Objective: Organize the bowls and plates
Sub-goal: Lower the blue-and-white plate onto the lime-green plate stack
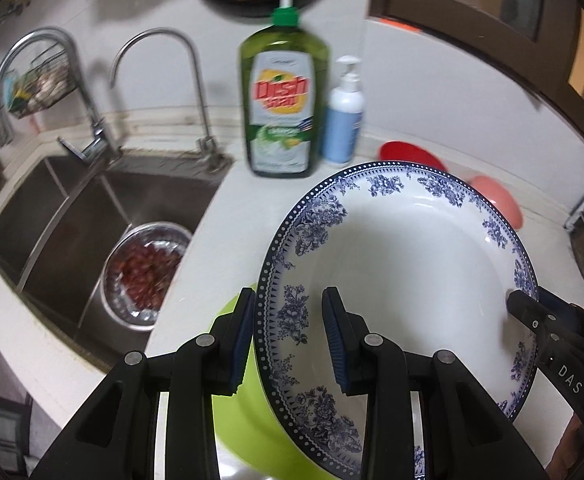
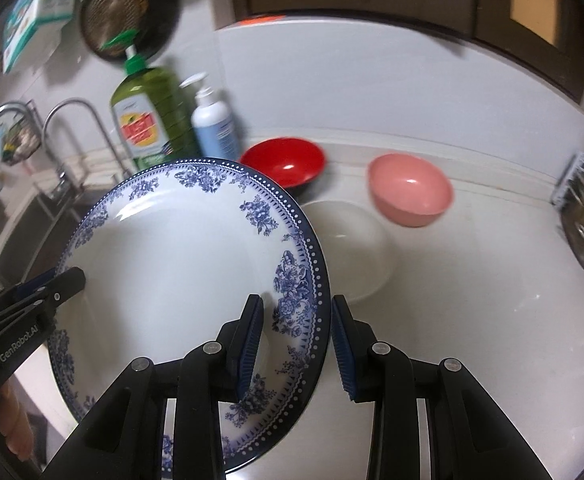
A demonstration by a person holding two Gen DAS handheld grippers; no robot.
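**Plate held at both rims above the counter**

The plate [image 1: 403, 280], white with a blue floral border, is carried tilted over the white counter [image 2: 471, 280]. The left hand-held gripper [image 1: 288, 336] straddles the plate's left rim: one pad lies outside the rim, the other inside on the floral band. The right hand-held gripper [image 2: 297, 344] straddles the opposite rim in the same manner. Both sets of jaws are partly closed about the rim; whether the pads press on it cannot be told, since a gap shows at each.

Left wrist view only:
- a green bowl [image 1: 248, 412] below the plate's left edge;
- a steel sink [image 1: 92, 208] holding a metal colander [image 1: 144, 276] of red items;
- two faucets behind the sink.

Right wrist view only:
- a white bowl [image 2: 355, 256] on the counter, just beyond the plate's right rim;
- the full red bowl [image 2: 284, 162] and pink bowl [image 2: 409, 190], well apart from each other; the left wrist view shows only slivers of them past the plate.

Both views show the green dish-soap bottle [image 1: 282, 104] and the white-and-blue pump bottle [image 1: 343, 120] standing side by side by the wall.
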